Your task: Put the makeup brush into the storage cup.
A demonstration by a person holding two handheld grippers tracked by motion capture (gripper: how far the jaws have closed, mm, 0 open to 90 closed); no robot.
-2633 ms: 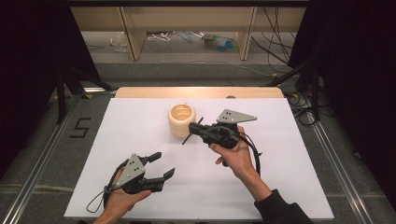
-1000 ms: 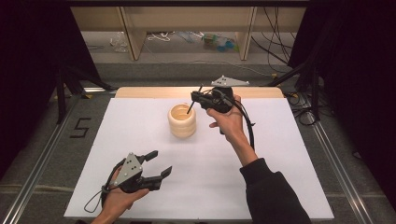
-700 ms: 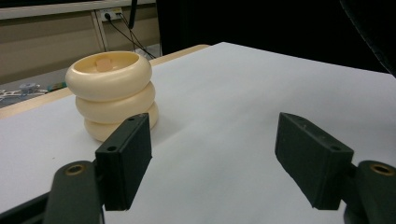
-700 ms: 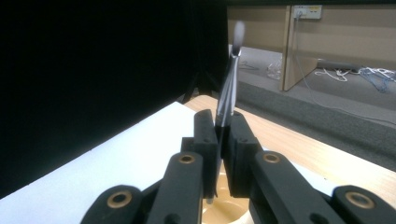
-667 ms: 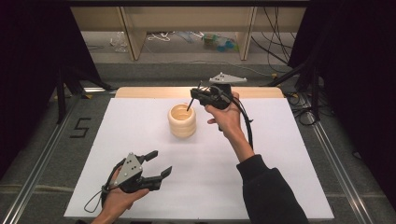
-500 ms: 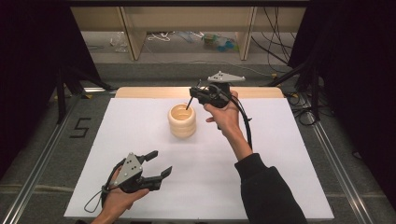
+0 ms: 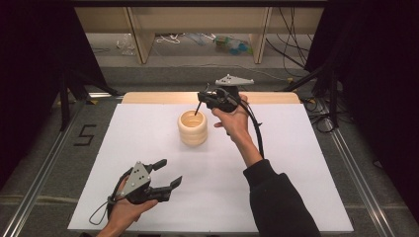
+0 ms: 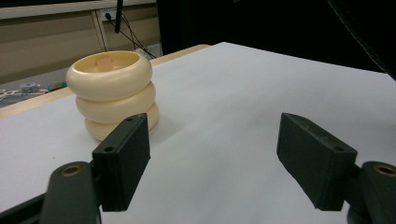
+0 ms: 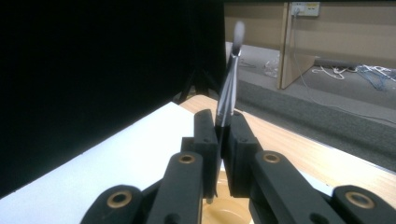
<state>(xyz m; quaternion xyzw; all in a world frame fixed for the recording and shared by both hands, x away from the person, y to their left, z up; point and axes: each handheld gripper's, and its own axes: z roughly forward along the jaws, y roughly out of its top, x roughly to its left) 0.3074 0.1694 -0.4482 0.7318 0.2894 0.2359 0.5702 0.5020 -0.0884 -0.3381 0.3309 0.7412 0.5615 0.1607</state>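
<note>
The right gripper (image 9: 223, 140) pinches a thin pen (image 9: 229, 93) mid-shaft, over the cream holder (image 7: 192, 127). It looks light, stiff, slippery. The left gripper (image 7: 163, 174) rests, jaws spread.

High view: I look forward and down over the whole surface (image 7: 296, 163).
Left claw (image 8: 215, 163) view: low, facing the ring stack (image 8: 113, 93) ahead.
Right claw (image 9: 223, 140) view: close, directly above that stack (image 9: 224, 210).

we see the thin rod's (image 9: 227, 93) top tip blurred, its lower end hidden behind the right gripper (image 9: 219, 140) above the ringed cup (image 9: 224, 210).
</note>
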